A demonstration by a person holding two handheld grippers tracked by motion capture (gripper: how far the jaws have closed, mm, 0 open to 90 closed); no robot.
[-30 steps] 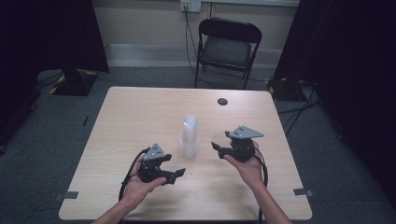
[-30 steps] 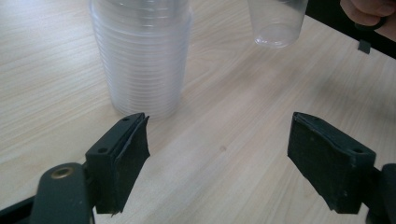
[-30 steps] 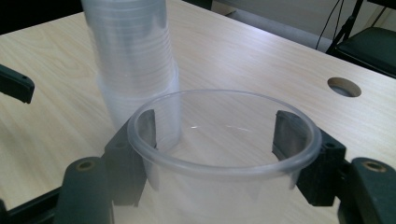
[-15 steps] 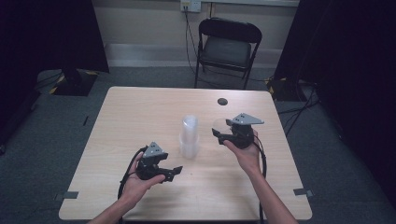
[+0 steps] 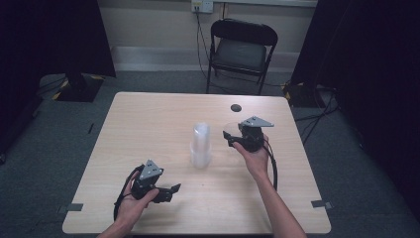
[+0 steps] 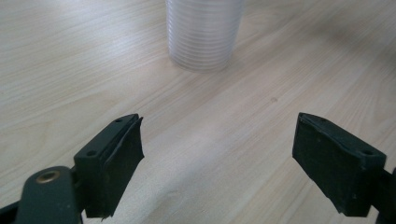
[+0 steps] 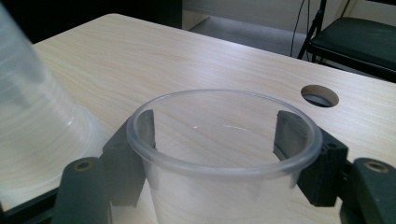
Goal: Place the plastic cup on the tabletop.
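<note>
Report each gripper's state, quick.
Left gripper: open, empty, jaws wide apart.
Right gripper: shut on a clear plastic cup.

your high view looks forward and down from above your side, taking in the whole table (image 5: pixel 148 124) with the folding chair (image 5: pixel 241 49) beyond it. your left gripper view sits low and close over the tabletop, facing the stack of cups (image 6: pixel 204 32), which also stands mid-table in the high view (image 5: pixel 200 144). your right gripper view looks across toward the table's far edge, sharing the cable hole (image 7: pixel 320 95) and chair with the high view.
</note>
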